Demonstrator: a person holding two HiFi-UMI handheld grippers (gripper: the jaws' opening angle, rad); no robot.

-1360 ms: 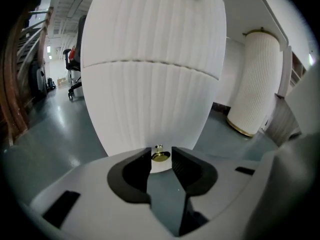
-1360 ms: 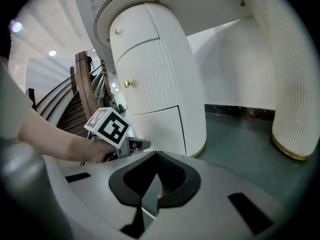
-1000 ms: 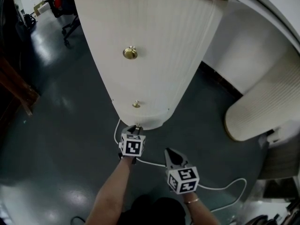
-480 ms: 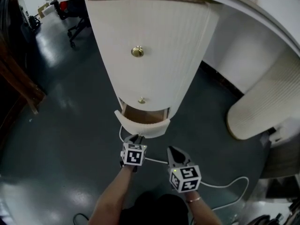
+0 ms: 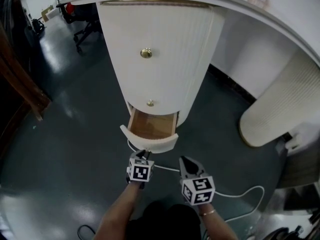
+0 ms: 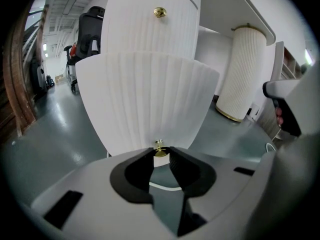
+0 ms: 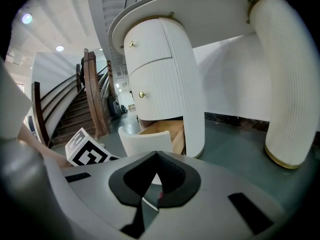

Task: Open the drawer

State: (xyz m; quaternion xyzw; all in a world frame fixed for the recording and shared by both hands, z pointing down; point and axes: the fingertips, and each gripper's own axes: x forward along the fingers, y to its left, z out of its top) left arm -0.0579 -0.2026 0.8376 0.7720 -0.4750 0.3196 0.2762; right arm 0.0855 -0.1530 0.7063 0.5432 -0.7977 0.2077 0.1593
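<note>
The white fluted bottom drawer (image 5: 149,143) stands pulled out of the rounded cabinet (image 5: 165,49), and its bare wooden inside (image 5: 152,125) shows empty. My left gripper (image 5: 142,154) is shut on the drawer's small brass knob (image 6: 160,149), which sits between the black fingertips (image 6: 176,156) under the wide drawer front (image 6: 147,99). Just right of it, my right gripper (image 5: 184,160) hangs over the floor, shut and holding nothing. The right gripper view shows the open drawer (image 7: 146,140) from the side, beyond the right gripper (image 7: 156,154).
Two closed drawers above carry brass knobs (image 5: 146,53) (image 5: 150,103). A second fluted pedestal (image 5: 280,114) stands at the right under the same tabletop. A white cable (image 5: 235,199) runs across the dark floor. An office chair (image 5: 82,19) and wooden stairs (image 7: 92,99) are further off.
The bottom drawer went from closed to well out, drawn toward me as the left gripper moved back with the knob. The right gripper stayed almost where it was.
</note>
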